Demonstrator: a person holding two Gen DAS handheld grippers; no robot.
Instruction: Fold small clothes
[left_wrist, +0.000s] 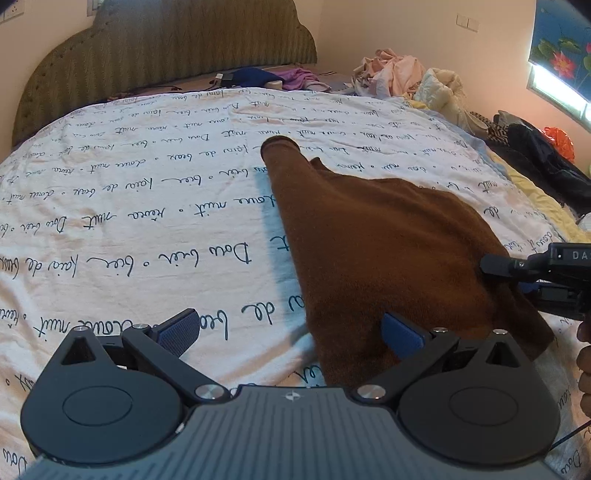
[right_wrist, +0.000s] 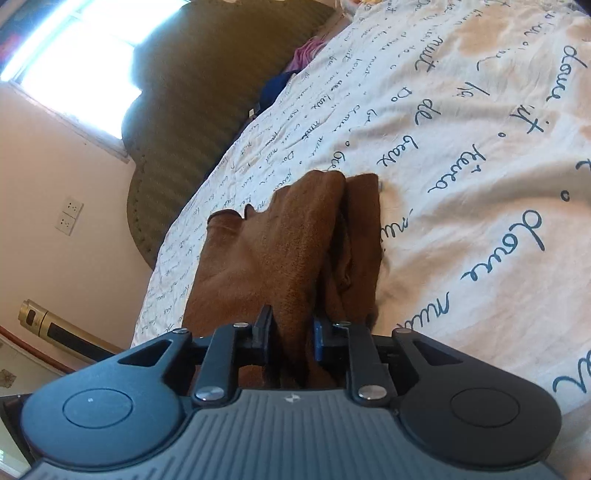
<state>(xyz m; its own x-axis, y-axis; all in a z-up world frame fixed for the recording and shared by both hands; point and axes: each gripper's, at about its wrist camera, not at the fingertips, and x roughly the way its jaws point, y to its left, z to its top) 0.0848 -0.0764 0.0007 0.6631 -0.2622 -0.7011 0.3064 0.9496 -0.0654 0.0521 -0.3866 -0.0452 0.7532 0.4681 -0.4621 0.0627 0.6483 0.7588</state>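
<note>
The brown garment (left_wrist: 388, 254) lies on the bed (left_wrist: 147, 221), running from 12 o'clock down to 5 o'clock in the left wrist view. It looks soft, light and limp, so an edge grip suits it. The right gripper (right_wrist: 291, 332) has its fingers pinched on its edge; the left gripper (left_wrist: 291, 332) has fingers spread wide, empty

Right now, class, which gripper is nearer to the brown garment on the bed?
Right. The right gripper is shut on the brown garment, pinching its edge. The left gripper is open, one finger over the cloth's near edge, gripping nothing.
</note>
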